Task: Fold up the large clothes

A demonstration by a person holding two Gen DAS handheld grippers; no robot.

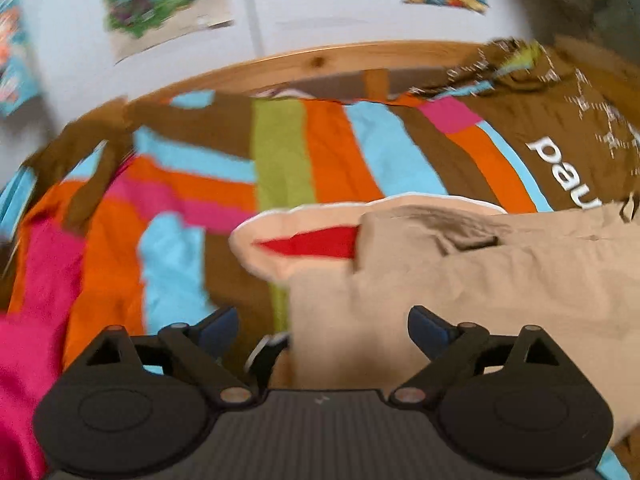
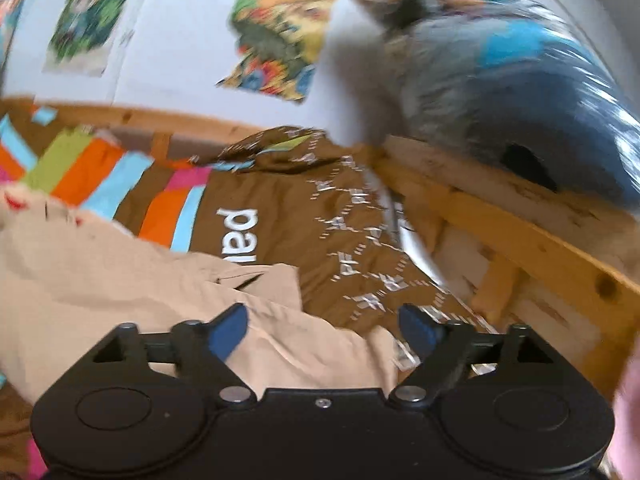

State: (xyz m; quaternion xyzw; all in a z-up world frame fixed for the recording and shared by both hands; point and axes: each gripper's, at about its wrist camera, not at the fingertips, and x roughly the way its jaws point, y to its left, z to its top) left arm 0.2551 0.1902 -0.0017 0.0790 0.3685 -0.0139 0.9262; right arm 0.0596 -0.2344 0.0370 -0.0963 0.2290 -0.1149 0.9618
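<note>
A beige garment (image 1: 500, 264) lies folded on a bed, with a red lining (image 1: 316, 243) showing at its left end. It also shows in the right wrist view (image 2: 120, 280). My left gripper (image 1: 322, 326) is open and empty, hovering over the garment's near left edge. My right gripper (image 2: 324, 328) is open and empty, above the garment's right edge. Both views are motion-blurred.
The bed has a striped cover (image 1: 312, 148) in brown, orange, blue, pink and green, and a brown pillow (image 2: 320, 216) with white lettering. A wooden bed frame (image 2: 520, 236) runs along the back and right. A blue plastic-wrapped bundle (image 2: 500, 68) sits on the frame. Posters (image 2: 280, 28) hang on the wall.
</note>
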